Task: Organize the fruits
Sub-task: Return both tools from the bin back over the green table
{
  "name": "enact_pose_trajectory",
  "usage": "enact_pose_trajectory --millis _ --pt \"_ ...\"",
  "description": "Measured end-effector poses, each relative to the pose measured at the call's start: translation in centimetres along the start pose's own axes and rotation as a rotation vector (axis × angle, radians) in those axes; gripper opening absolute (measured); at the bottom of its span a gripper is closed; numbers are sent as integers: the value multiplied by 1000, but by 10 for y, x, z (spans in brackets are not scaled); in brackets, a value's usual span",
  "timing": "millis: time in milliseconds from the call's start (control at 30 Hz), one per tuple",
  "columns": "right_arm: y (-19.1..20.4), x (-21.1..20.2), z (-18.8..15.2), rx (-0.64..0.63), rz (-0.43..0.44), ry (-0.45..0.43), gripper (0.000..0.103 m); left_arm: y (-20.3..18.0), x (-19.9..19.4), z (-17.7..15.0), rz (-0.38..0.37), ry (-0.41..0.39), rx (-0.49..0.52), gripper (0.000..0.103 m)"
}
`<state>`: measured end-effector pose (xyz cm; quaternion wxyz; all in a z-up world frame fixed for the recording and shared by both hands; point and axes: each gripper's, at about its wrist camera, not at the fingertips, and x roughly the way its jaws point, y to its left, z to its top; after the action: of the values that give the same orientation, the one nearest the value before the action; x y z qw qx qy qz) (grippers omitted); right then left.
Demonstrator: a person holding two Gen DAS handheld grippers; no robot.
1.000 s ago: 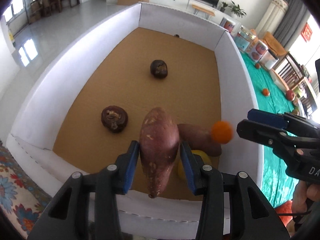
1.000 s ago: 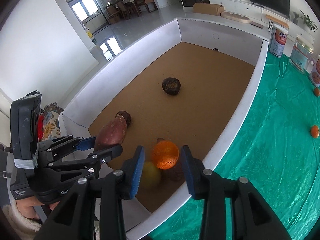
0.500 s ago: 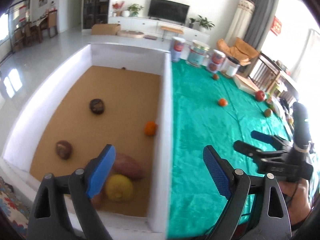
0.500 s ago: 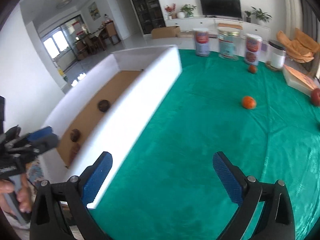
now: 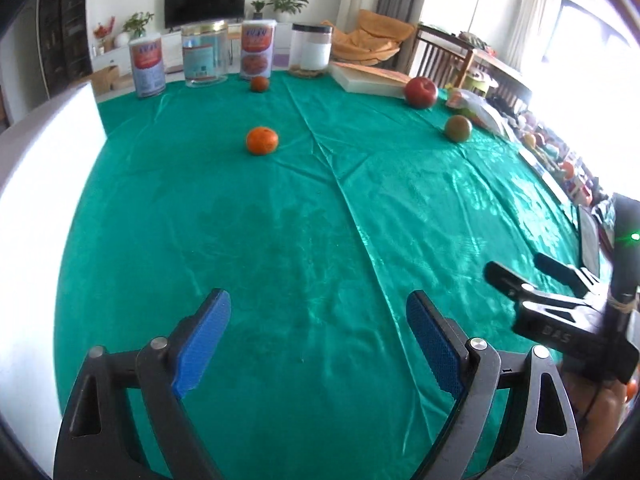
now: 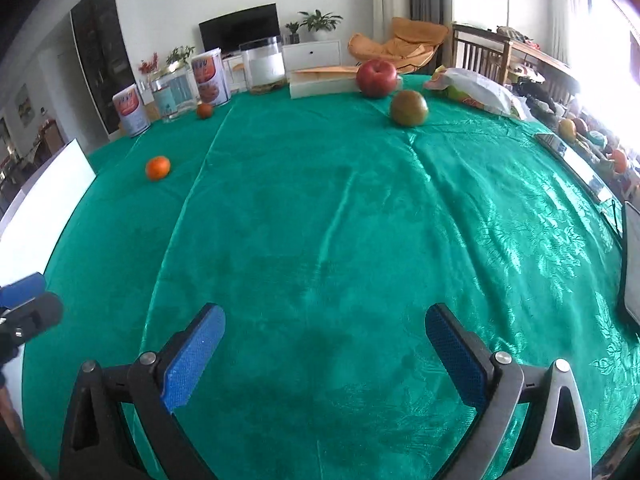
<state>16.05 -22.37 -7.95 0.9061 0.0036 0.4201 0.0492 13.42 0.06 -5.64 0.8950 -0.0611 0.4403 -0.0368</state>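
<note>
Both tongs, left [image 5: 318,336] and right [image 6: 324,356], are spread and empty. The orange [image 5: 262,141] ahead is round, firm and may roll; pinch across its middle.

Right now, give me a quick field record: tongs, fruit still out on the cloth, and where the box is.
left tongs: open, empty
right tongs: open, empty
near orange: alone on green cloth
far orange: by the canisters
red apple: beside flat box
green-brown fruit: in front of the apple
white box wall: left edge
</note>
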Motion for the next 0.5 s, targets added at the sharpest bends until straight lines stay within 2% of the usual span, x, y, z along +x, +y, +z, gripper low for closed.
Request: enact_pose_trajectory --millis 167,233,367,433,500 --pt "-10 19 -5 40 -12 66 100 17 32 -3 69 9 -47 91" --pt "-10 22 -9 40 -34 75 102 18 33 -7 104 -25 -17 91" --pt "-4 26 -10 12 -69 88 103 15 36 -8 127 -2 15 94" --pt "-4 26 -10 8 -67 87 103 10 39 -8 153 12 44 98" --pt "-4 27 -10 9 -68 86 103 9 41 -8 150 17 46 99"
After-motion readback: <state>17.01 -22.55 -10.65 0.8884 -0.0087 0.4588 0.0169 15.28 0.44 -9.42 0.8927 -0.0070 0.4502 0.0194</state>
